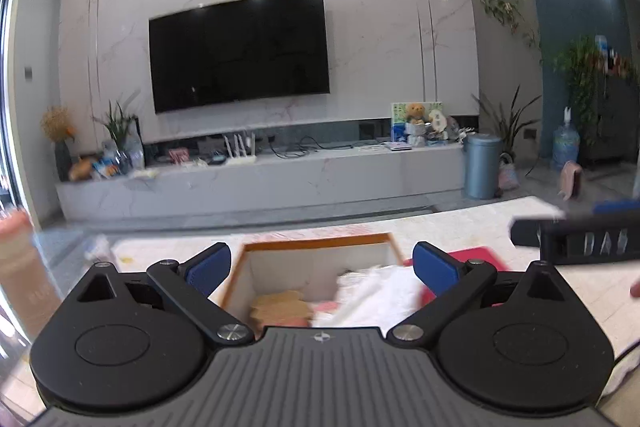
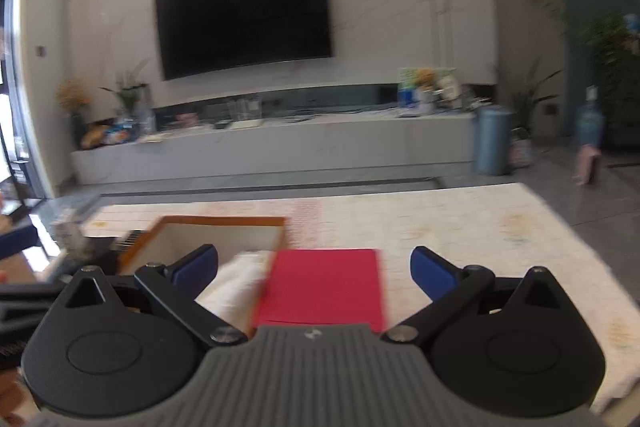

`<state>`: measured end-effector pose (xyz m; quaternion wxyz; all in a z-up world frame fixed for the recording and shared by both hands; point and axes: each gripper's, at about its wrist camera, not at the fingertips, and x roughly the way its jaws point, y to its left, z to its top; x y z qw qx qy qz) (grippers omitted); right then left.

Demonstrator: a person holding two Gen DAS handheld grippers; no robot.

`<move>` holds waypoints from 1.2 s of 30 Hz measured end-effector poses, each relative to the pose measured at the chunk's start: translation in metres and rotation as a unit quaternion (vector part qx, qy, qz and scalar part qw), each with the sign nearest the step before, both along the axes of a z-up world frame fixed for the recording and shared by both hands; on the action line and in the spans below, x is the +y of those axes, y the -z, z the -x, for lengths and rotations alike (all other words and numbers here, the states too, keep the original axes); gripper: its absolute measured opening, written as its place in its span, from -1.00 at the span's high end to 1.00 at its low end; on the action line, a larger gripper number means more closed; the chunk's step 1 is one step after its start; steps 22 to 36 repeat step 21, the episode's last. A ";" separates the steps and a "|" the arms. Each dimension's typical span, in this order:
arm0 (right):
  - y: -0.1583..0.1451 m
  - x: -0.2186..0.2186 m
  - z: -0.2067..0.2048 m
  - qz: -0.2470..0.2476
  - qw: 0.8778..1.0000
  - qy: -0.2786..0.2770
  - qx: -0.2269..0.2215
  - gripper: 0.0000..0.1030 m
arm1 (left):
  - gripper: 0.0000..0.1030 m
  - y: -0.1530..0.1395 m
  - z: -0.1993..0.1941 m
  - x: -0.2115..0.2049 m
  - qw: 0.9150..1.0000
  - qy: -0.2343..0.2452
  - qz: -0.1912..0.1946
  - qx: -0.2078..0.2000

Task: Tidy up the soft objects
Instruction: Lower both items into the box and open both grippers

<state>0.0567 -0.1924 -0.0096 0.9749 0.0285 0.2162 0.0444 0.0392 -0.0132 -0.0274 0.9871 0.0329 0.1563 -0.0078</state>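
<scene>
An open box with an orange rim (image 1: 316, 241) sits on a pale patterned surface, just ahead of my left gripper (image 1: 322, 271). Inside lie a tan folded cloth (image 1: 280, 305) and something pink (image 1: 326, 306). A white cloth (image 1: 376, 287) drapes over the box's right side. My left gripper is open and holds nothing. My right gripper (image 2: 316, 271) is open too, above a red folded cloth (image 2: 324, 287) that lies flat to the right of the box (image 2: 224, 221). The white cloth (image 2: 236, 283) lies between the two. Neither gripper's pads touch any cloth.
A pink bottle (image 1: 16, 259) stands at the far left. The right gripper's black body (image 1: 580, 241) crosses the right edge of the left wrist view. Beyond the surface are grey floor, a long TV console (image 1: 260, 183), a wall TV and a blue bin (image 1: 482, 167).
</scene>
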 end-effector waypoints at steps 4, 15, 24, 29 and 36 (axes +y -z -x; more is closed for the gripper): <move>0.017 -0.017 0.003 0.040 0.999 0.018 0.026 -0.95 | -1.00 0.003 -0.010 -0.002 0.998 0.006 0.054 0.020; 0.033 -0.015 0.005 0.028 0.999 -0.034 0.026 -0.95 | -1.00 0.025 -0.018 -0.015 0.999 0.000 0.034 0.033; 0.039 -0.011 0.003 0.033 0.998 -0.039 0.035 -0.95 | -1.00 0.032 -0.019 -0.016 0.999 -0.001 0.027 0.042; 0.039 -0.011 0.003 0.033 0.998 -0.039 0.035 -0.95 | -1.00 0.032 -0.019 -0.016 0.999 -0.001 0.027 0.042; 0.039 -0.011 0.003 0.033 0.998 -0.039 0.035 -0.95 | -1.00 0.032 -0.019 -0.016 0.999 -0.001 0.027 0.042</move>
